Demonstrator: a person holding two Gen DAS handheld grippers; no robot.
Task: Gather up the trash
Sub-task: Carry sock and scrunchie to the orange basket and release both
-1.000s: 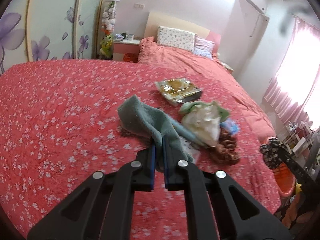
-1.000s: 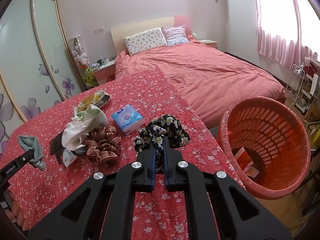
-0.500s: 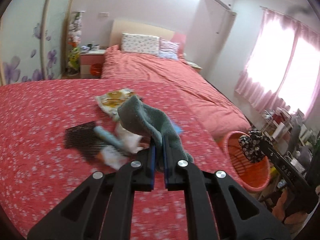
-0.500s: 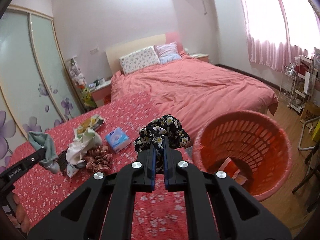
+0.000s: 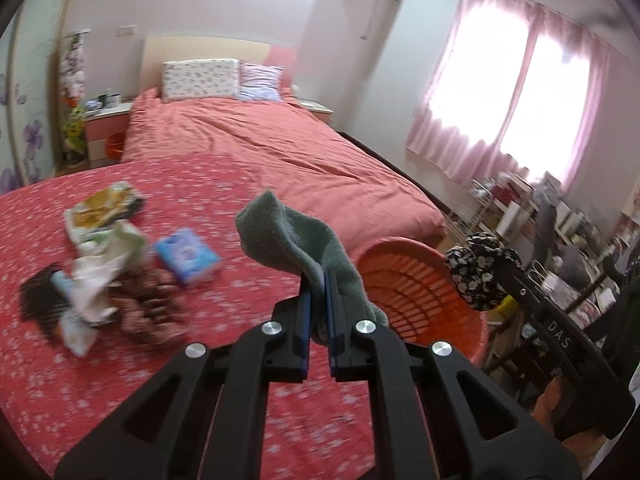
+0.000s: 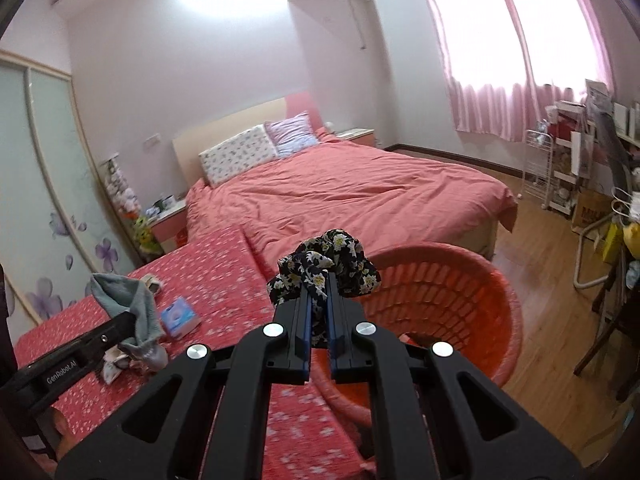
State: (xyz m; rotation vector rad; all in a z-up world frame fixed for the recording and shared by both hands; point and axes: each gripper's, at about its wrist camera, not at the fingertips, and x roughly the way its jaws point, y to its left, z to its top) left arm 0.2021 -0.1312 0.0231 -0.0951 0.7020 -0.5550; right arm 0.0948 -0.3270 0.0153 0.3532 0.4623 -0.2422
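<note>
Two grippers are seen, each clamped on one piece of cloth: the left gripper (image 5: pixel 316 280) on a grey-green sock (image 5: pixel 296 236), the right gripper (image 6: pixel 317 284) on a black floral scrunchie (image 6: pixel 326 258). The sock is held with its long axis rising up and to the left. One orange basket (image 6: pixel 460 292) stands open-mouthed at the red floral bedspread's (image 5: pixel 120 360) edge, the scrunchie held over its near rim, wooden floor (image 6: pixel 532 248) beyond.

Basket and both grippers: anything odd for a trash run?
Yes. Left gripper clamps a green sock, right gripper a floral scrunchie by the orange basket: clothing, not obvious trash.
</note>
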